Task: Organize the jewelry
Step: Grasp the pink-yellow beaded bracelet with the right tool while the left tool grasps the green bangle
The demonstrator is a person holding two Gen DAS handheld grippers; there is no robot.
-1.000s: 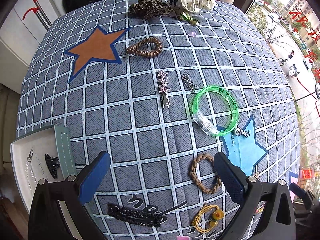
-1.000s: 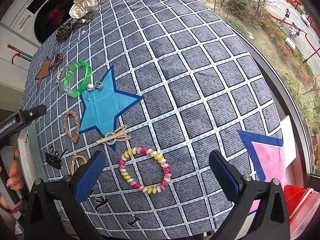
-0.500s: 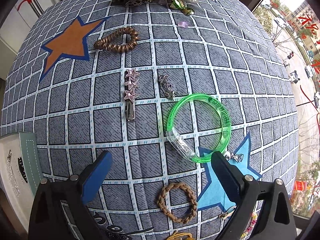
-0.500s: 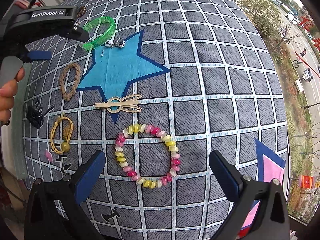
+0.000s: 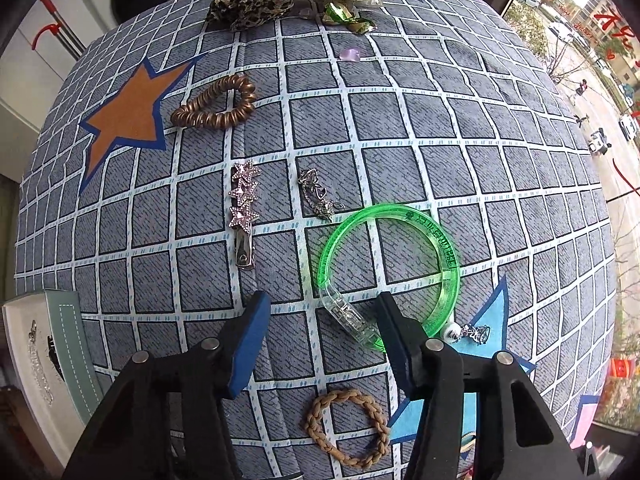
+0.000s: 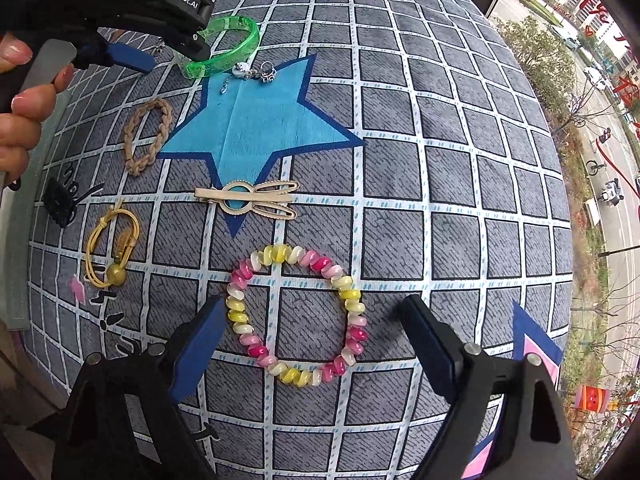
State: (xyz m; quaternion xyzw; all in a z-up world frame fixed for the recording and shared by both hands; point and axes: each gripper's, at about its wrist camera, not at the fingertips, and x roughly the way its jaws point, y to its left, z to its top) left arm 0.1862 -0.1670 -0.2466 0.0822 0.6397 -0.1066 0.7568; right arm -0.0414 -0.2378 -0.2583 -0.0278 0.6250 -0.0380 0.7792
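Broadly, we look down on a grey checked tablecloth (image 5: 460, 128) that covers the whole table, with an orange star patch (image 5: 128, 114) on one side and a blue star patch (image 6: 256, 124) nearer the window. At the cloth's left edge we see a white tray (image 5: 20, 344) with a pale green rim, holding small items we cannot make out.

Our left gripper (image 5: 322, 308) points down at the green bangle (image 5: 444, 248). Its jaws are closing, with the bangle's clear clasp section between them; the right finger lies over the bangle's rim, the left finger is still apart from it, so nothing is pinched yet. A hand (image 6: 20, 120) grips the left tool's handle in the right wrist view.

Our right gripper (image 6: 310, 310) hovers over the pink, yellow and white spiral bracelet (image 6: 352, 316). Its jaws are closing with the bracelet between them, the left finger just beside the beads and the right finger clear of them.

Around these we see a braided tan band (image 5: 376, 420), a bronze coil tie (image 5: 212, 114), a gold rabbit-ear clip (image 6: 256, 198), a star hair clip (image 5: 244, 200), a yellow cord with a bead (image 6: 112, 256) and a small silver charm (image 5: 320, 196) just beside the bangle.
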